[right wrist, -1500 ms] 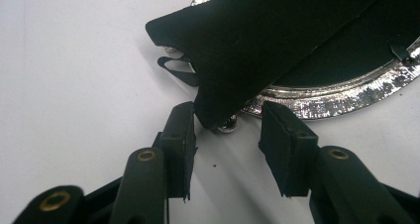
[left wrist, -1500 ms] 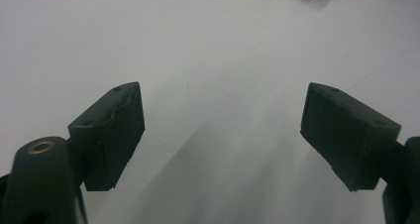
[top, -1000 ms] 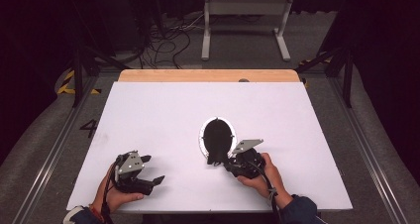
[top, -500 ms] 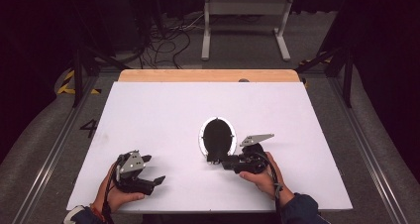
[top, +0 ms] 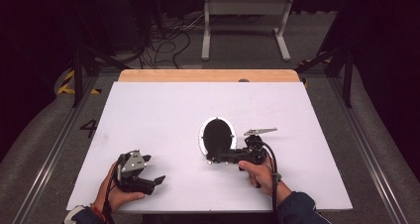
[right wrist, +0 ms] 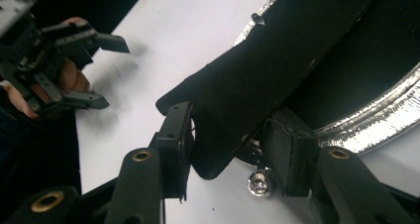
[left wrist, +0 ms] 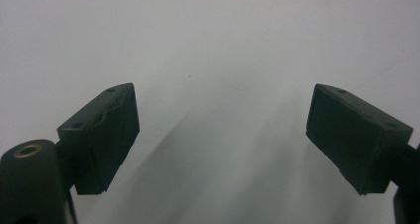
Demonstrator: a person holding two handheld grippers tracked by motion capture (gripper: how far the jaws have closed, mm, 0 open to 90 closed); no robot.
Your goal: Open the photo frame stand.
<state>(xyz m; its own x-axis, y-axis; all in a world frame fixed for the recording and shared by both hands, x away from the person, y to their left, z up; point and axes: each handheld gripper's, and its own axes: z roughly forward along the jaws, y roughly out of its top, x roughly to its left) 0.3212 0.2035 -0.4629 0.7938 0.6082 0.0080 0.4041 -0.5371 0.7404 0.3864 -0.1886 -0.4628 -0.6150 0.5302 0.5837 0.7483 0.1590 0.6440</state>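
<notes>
Resting at my left, the left gripper (top: 157, 180) stands released over the bare white table (top: 158, 115), nothing between its jaws. Ahead of the right gripper (right wrist: 225, 144) lies the black round pan with a shiny silver rim (top: 218, 136); its flat black handle (right wrist: 257, 80) runs between that claw's jaws, which have just been opening and show a gap at the right pad. I judge this the letting-go step; next I must back the claw off the handle without dragging the pan.
</notes>
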